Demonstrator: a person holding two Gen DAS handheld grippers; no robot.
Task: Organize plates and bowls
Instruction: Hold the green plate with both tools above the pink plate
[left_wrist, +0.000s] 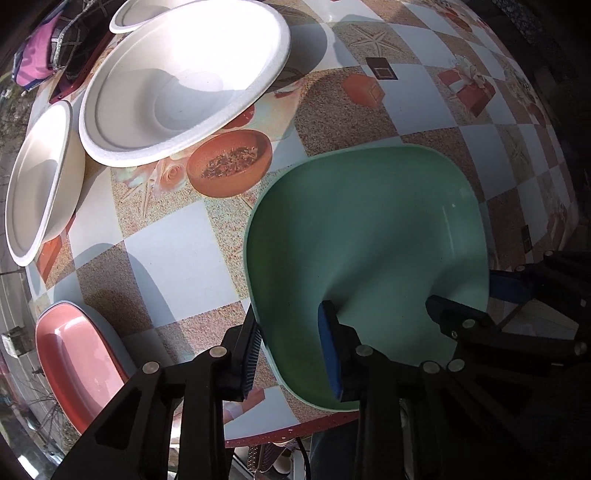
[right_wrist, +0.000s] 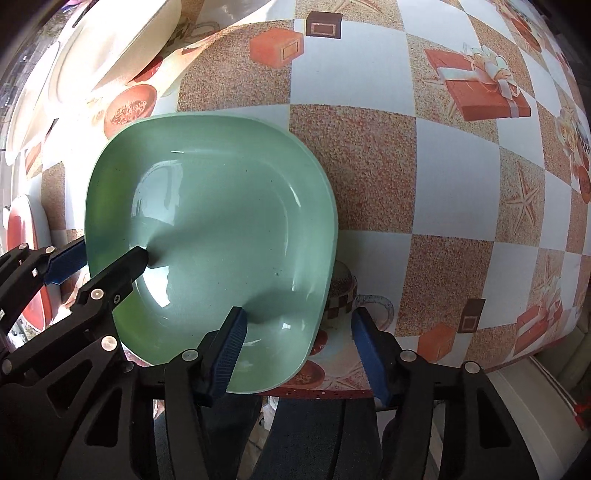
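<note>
A green square plate (left_wrist: 369, 236) lies at the table's near edge; it also shows in the right wrist view (right_wrist: 210, 221). My left gripper (left_wrist: 291, 350) is open and straddles the plate's left rim, one finger inside, one outside. My right gripper (right_wrist: 295, 347) is open and straddles the plate's right rim the same way. It appears in the left wrist view (left_wrist: 480, 295) at the plate's right side. White bowls (left_wrist: 184, 81) stand at the far left, and a pink plate (left_wrist: 77, 362) lies at the near left.
The table (right_wrist: 406, 166) has a checkered printed cloth. Another white bowl (left_wrist: 37, 184) tilts at the left edge. Folded cloth (left_wrist: 48, 48) lies beyond the bowls. The table's near edge (right_wrist: 332, 393) runs just under my grippers.
</note>
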